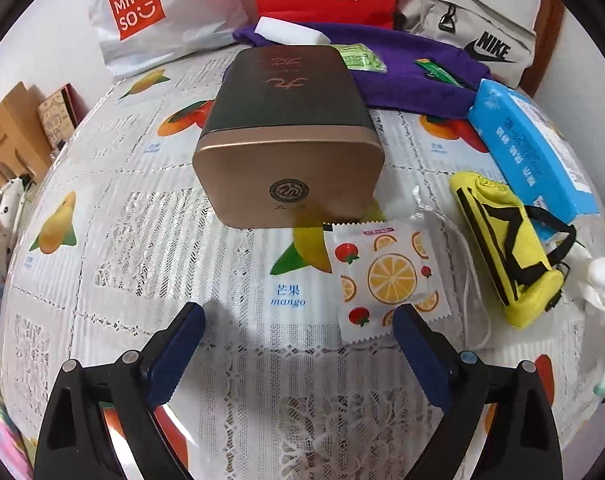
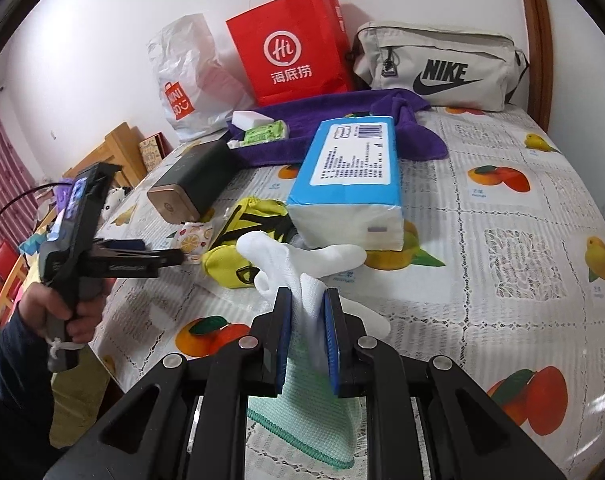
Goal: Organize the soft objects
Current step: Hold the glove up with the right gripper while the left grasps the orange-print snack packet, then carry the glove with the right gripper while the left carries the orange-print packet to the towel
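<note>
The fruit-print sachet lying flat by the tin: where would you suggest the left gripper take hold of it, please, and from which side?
Probably by its serrated near edge, approached from the gripper's side. The fruit-print sachet lies flat on the tablecloth, so a top-down pinch has little to bite. The left gripper is open, its right finger already over that near corner, and the tin blocks the far side.

The left gripper points steeply downward with its blue-padded jaws spread wide and nothing between them. A hand in a dark sleeve grasps its handle from below. The right gripper tilts downward, jaws pinched tight on a white glove that sticks out ahead of its fingertips.
</note>
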Available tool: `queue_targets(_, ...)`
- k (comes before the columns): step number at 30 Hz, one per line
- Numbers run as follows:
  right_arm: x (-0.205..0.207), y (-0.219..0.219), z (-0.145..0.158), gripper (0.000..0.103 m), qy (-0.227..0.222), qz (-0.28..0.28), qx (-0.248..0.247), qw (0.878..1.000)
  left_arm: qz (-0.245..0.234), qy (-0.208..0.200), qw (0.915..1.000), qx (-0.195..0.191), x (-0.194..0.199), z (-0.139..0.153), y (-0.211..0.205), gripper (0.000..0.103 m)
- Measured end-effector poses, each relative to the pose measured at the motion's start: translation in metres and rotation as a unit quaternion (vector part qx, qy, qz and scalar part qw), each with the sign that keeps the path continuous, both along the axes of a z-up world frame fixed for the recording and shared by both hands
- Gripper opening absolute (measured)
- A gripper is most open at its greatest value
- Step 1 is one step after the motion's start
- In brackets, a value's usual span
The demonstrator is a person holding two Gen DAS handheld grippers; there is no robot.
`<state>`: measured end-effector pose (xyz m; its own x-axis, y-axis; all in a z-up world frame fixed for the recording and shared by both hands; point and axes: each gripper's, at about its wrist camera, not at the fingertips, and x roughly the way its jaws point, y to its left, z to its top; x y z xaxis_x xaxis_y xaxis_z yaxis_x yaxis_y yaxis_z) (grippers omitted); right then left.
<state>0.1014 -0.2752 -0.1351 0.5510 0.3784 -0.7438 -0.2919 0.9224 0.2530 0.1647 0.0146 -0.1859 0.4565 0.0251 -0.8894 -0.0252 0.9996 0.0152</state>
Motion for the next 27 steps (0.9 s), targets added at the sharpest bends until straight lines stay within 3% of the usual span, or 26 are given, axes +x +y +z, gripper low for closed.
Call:
queue_targets(4,0.002,0.0,-0.008,0.018,0.01,-0.005,-0.033,0.999,-0.014,-0.004,0.9997,-0.021,0.009,0.002,-0.011,0.095)
queue_targets(9,0.006,-0.007,-0.025,0.025,0.031,-0.022,-0.051,0.998,-0.019,-0.005,0.9998,0.007,0.025,-0.003,-0.032,0.099)
queue_targets(13,0.01,-0.009,-0.036,0.048,0.041,-0.031,-0.049,0.997,-0.016,-0.016,0.9997,0.007,0.026,-0.005,-0.033,0.101)
queue_targets(17,0.015,-0.004,-0.042,0.056,0.034,-0.028,-0.044,0.998,-0.014,-0.013,0.9998,0.01,0.018,-0.003,-0.021,0.101)
queue_targets(19,0.018,-0.001,-0.043,0.067,0.029,-0.025,-0.046,0.998,-0.007,-0.011,0.9999,0.01,0.012,-0.002,-0.013,0.101)
queue_targets(22,0.021,0.005,-0.045,0.074,0.02,-0.025,-0.048,0.998,-0.002,-0.016,0.9998,0.013,0.01,-0.002,-0.012,0.1)
queue_targets(23,0.021,0.009,-0.047,0.074,0.012,-0.026,-0.058,0.998,-0.004,-0.019,0.9997,0.014,0.011,-0.002,-0.014,0.098)
queue_targets(26,0.023,0.014,-0.049,0.068,0.002,-0.026,-0.085,0.996,-0.02,-0.033,0.9993,0.004,0.009,0.001,-0.017,0.076)
queue_targets(27,0.023,0.016,-0.05,0.058,-0.002,-0.028,-0.097,0.995,-0.027,-0.038,0.9989,0.003,0.008,0.002,-0.018,0.069)
